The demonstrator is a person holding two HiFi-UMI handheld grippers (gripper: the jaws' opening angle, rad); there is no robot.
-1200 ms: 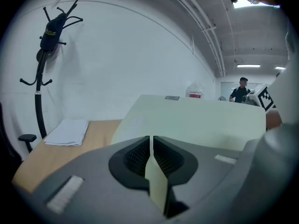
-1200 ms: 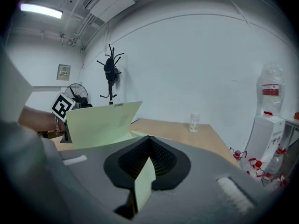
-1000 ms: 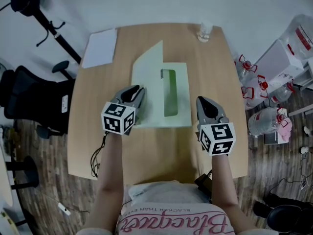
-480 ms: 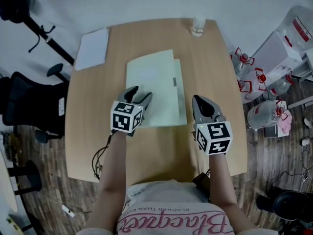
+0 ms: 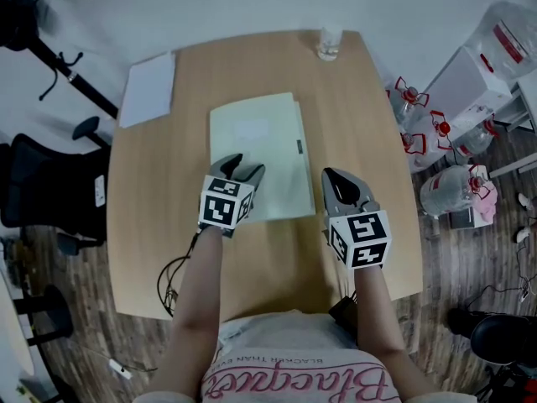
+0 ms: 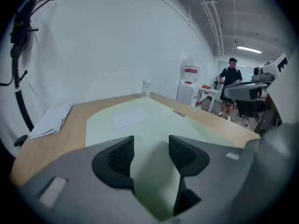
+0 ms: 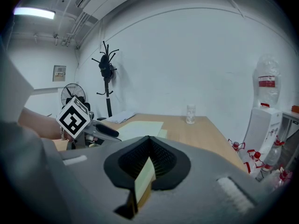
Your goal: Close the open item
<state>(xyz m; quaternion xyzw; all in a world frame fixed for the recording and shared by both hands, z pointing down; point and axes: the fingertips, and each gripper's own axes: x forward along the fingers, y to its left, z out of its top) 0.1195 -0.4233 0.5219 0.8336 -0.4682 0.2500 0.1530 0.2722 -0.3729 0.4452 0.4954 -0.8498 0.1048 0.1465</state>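
Observation:
A pale green folder (image 5: pixel 256 141) lies shut and flat on the wooden table (image 5: pixel 352 116); a white label (image 5: pixel 250 129) shows on its cover. My left gripper (image 5: pixel 243 164) hovers over the folder's near left part. Its jaws have just been opening and now stand wide, with nothing gripped; only the folder (image 6: pixel 140 120) shows below them. In the left gripper view that gripper (image 6: pixel 150 146) points along the cover. My right gripper (image 5: pixel 333 175) rests just right of the folder's near right corner, jaws shut (image 7: pixel 149 139). The folder (image 7: pixel 135 129) shows ahead and to the left.
A glass (image 5: pixel 328 43) stands at the table's far edge and white paper (image 5: pixel 148 88) lies at the far left corner. Water bottles (image 5: pixel 453 196) sit on the floor to the right, a black chair (image 5: pixel 42 191) to the left. A person (image 6: pixel 231 78) stands far behind.
The folder's raised cover has come down flat. My left gripper let it go, opened wide and sank toward the near edge. The right gripper has stayed where it was.

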